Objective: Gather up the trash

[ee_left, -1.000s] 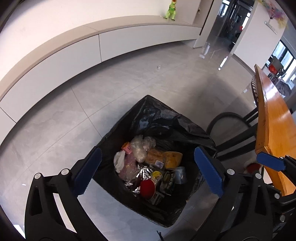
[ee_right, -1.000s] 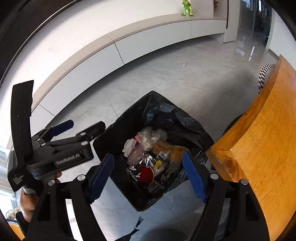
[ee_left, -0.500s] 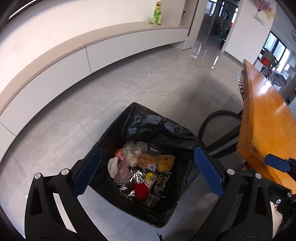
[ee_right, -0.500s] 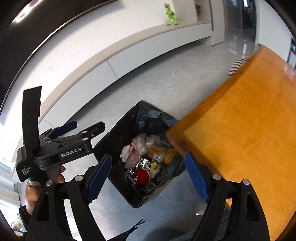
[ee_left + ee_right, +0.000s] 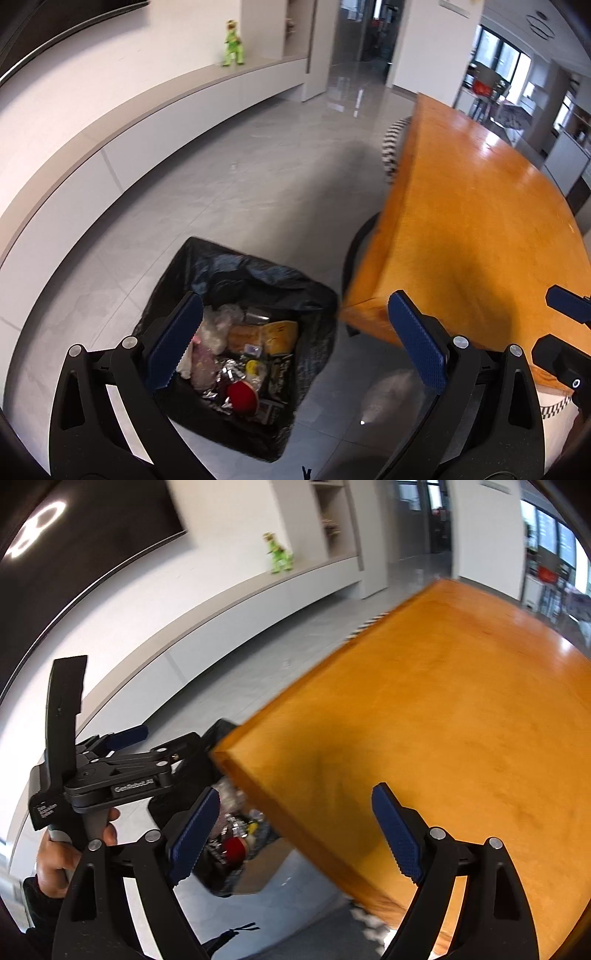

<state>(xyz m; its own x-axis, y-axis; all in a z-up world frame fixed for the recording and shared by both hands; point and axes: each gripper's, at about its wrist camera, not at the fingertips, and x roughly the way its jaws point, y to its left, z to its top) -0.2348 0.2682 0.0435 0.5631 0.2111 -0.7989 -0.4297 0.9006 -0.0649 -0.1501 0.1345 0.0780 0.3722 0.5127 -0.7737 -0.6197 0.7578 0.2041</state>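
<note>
So both grippers are empty right now. The left gripper (image 5: pixel 295 339) has its jaws spread wide with nothing between them, hanging over the trash bin (image 5: pixel 236 280) on the floor. The right gripper (image 5: pixel 295 834) has just been opening its jaws further, and there's nothing between them either; it's angled over the corner of the wooden surface (image 5: pixel 461 720). My read: something was just dropped off and both grippers are heading out for the next piece, which is why they're wide and pointed away from the bin's middle.

The bin sits right beside the corner of the surface, lined with a black bag folded over the rim, presumably so stuff from the surface only needs a short carry. Inside: one red round lid-like thing (image 5: pixel 242 394), one yellow packet (image 5: pixel 279 332), some crumpled foil (image 5: pixel 229 373) and clear plastic wrap (image 5: pixel 221 321). The pile is too jumbled for an exact total.

Counts: two grippers, one bin, one wooden surface, one green toy figure (image 5: pixel 233 43) on the far ledge. The part of the surface in view looks bare, so I can't tell where the next bit of trash is. In the right wrist view a hand (image 5: pixel 70 853) grips the left gripper's handle.
</note>
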